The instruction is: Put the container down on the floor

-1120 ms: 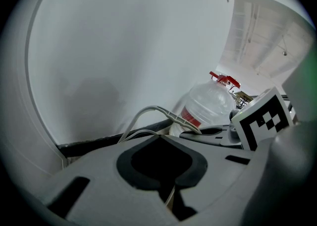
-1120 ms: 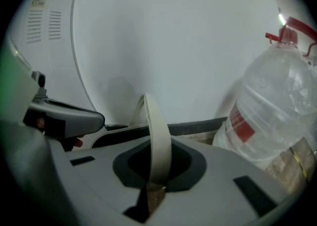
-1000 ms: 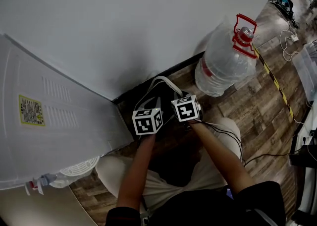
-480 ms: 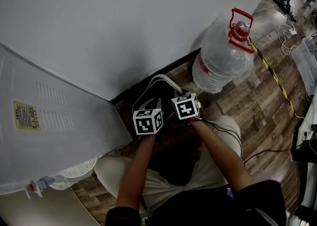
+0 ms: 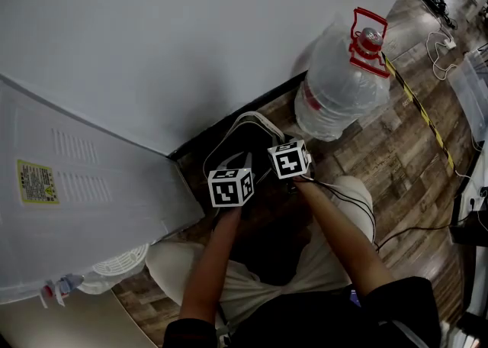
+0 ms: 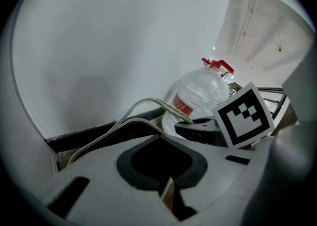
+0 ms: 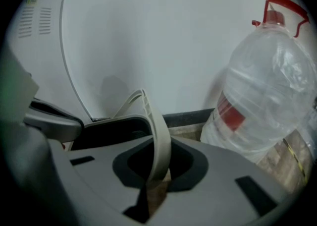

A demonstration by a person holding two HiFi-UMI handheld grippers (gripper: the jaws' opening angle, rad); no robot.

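While held by its pale handle (image 7: 158,131), dark container (image 5: 245,139) hangs low just left of water bottle (image 5: 343,87); contact with floor (image 5: 396,163) not discernible.
Right gripper (image 7: 153,180): jaws clenched on handle. Left gripper (image 6: 163,180): jaws drawn together on a pale sliver, seemingly the second handle loop. Hazards: thin loop slips from narrow pinch; uneven lowering tips container against water bottle; release before base meets floor drops it.
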